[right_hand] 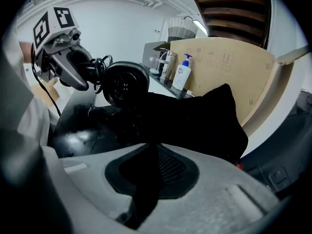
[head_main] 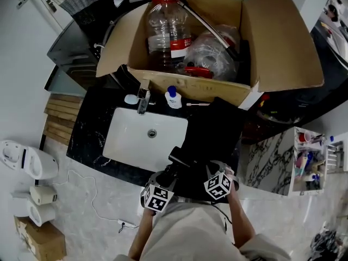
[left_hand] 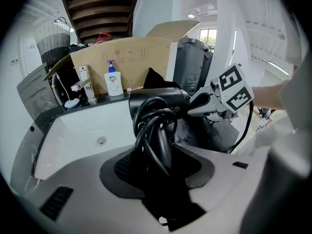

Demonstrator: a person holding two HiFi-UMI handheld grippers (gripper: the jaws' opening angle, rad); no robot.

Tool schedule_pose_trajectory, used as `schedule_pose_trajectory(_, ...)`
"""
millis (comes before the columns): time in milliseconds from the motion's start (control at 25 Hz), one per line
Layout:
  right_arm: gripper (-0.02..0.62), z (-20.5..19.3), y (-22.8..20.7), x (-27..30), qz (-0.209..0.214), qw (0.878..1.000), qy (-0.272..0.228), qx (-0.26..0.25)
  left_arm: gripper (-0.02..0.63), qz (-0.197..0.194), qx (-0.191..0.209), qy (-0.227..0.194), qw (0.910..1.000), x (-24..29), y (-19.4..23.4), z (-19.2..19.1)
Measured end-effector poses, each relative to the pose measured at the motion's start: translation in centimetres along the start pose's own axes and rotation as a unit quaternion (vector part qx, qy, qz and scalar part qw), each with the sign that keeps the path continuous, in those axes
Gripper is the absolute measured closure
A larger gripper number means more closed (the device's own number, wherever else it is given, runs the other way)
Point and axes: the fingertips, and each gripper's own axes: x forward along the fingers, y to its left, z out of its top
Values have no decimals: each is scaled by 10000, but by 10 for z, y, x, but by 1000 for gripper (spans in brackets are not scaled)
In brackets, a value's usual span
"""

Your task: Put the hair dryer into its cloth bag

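Black hair dryer [left_hand: 157, 100] before cardboard box [left_hand: 97, 65] with faint handling symbols [left_hand: 124, 56].

A white sink [head_main: 128, 140] sits in the black worktop [head_main: 88, 130], an open cardboard box [head_main: 283, 42] along its back edge, pale floor [head_main: 81, 211] below.

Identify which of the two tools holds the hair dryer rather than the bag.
The left tool: its jaws clamp the hair dryer by its cord-wrapped handle. The right tool pinches only the black cloth bag.
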Motion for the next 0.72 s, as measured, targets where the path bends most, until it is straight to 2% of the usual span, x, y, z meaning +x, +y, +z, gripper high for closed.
schedule_pose_trajectory(120, 575, 5, -3, -2, -14, 9999, -58, 137, 420, -18, 33, 29, 10000, -1, 0, -1)
schedule_pose_trajectory(320, 580, 25, -18, -22, 33, 9917, -599, 1137, 420, -102, 125, 34, 9999, -1, 2, -2)
schedule_pose_trajectory(440, 580, 34, -30, -35, -67, 9858, -773, 1491, 420, -200, 214, 46, 9996, -2, 2, -3)
schedule_pose_trajectory(720, 580, 49, -37, -44, -236, 9824, -864, 1640, 420, -622, 547, 105, 9965, -2, -5, -4)
